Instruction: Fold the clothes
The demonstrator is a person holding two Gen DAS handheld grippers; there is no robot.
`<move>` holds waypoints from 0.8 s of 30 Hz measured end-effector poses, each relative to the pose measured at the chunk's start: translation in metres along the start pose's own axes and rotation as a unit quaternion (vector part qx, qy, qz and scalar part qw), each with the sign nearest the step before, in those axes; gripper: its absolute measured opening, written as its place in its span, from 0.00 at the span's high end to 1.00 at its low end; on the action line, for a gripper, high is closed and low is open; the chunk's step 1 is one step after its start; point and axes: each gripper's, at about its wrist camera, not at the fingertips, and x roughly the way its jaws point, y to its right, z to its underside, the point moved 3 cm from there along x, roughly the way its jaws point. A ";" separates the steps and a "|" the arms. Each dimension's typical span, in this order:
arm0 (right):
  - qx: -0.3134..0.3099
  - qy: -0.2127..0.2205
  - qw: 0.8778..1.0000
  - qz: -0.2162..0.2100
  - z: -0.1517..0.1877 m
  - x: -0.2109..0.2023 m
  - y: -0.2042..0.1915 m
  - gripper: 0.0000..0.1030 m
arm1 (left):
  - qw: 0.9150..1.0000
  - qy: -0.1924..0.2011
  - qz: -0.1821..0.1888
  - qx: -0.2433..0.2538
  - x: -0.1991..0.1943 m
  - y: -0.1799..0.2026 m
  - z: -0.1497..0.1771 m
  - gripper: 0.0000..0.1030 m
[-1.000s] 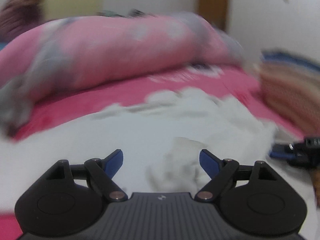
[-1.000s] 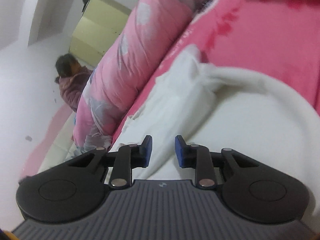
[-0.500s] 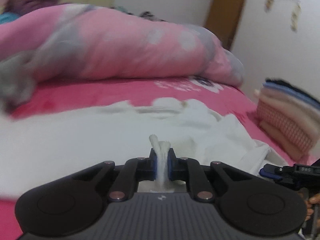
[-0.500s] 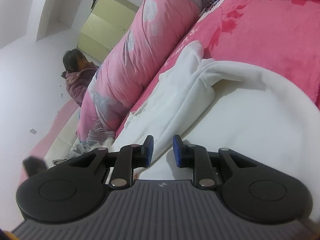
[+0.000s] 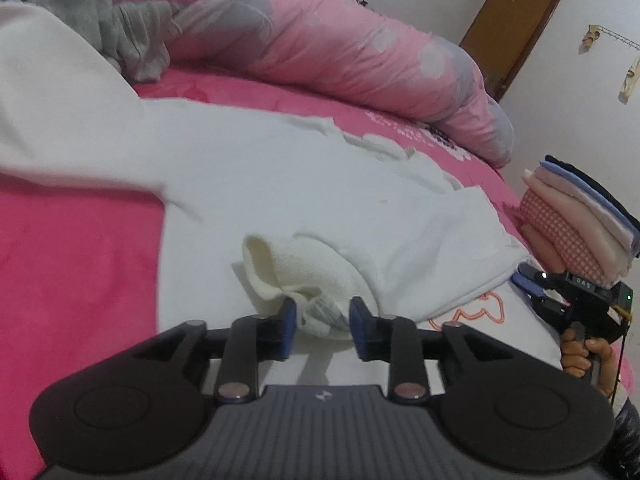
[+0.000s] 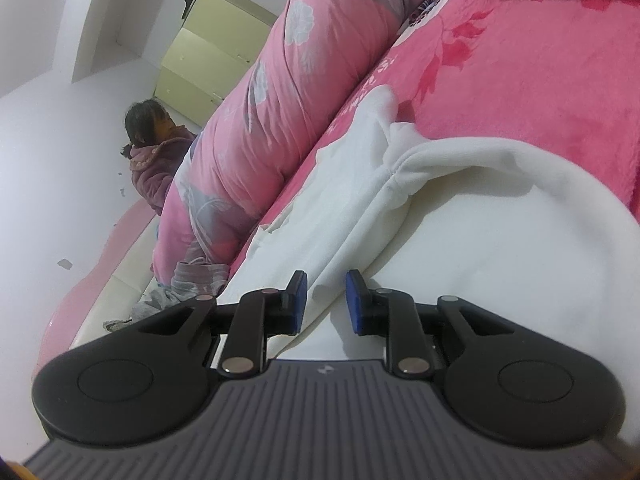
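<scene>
A white sweatshirt [image 5: 260, 168] lies spread on the pink bed [image 5: 72, 264]. One sleeve is folded across its body and ends in a ribbed cuff [image 5: 280, 268]. My left gripper [image 5: 322, 320] sits at that cuff; its jaws are opening, and the cuff's bunched end rests loosely between the pads. My right gripper [image 6: 326, 300] stays at the garment's right edge, narrowly shut on a fold of the sweatshirt [image 6: 480, 240]. The left wrist view shows the right gripper [image 5: 524, 278] there too, held by a hand [image 5: 580, 356].
A rolled pink floral quilt [image 5: 340, 40] runs along the far side of the bed, with a grey garment [image 5: 112, 28] at its left end. A stack of folded clothes [image 5: 576, 216] stands at the right. A person [image 6: 156, 152] sits beyond the quilt near a yellow cabinet [image 6: 208, 56].
My left gripper closed on the cuff, carried the sleeve across the sweatshirt's body, and now its jaws have parted around the cuff. The right gripper has kept still.
</scene>
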 end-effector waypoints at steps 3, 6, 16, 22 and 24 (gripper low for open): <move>0.001 0.000 1.000 -0.001 0.000 0.000 0.000 0.81 | 1.000 0.018 -0.022 -0.004 -0.011 -0.004 -0.004 0.53; 0.001 0.000 1.000 -0.001 0.000 0.000 -0.001 0.80 | 0.999 0.026 -0.032 -0.015 -0.013 -0.011 -0.009 0.44; -0.019 -0.003 1.000 0.024 0.000 -0.003 -0.010 0.80 | 0.999 0.003 -0.032 -0.037 0.033 0.001 -0.008 0.65; -0.291 -0.007 0.933 0.212 0.001 -0.016 -0.073 0.78 | 0.999 0.004 -0.029 -0.032 0.033 -0.003 -0.011 0.87; -0.401 -0.008 0.873 0.277 0.001 -0.015 -0.092 0.78 | 0.999 0.009 -0.028 -0.035 0.032 -0.005 -0.009 0.90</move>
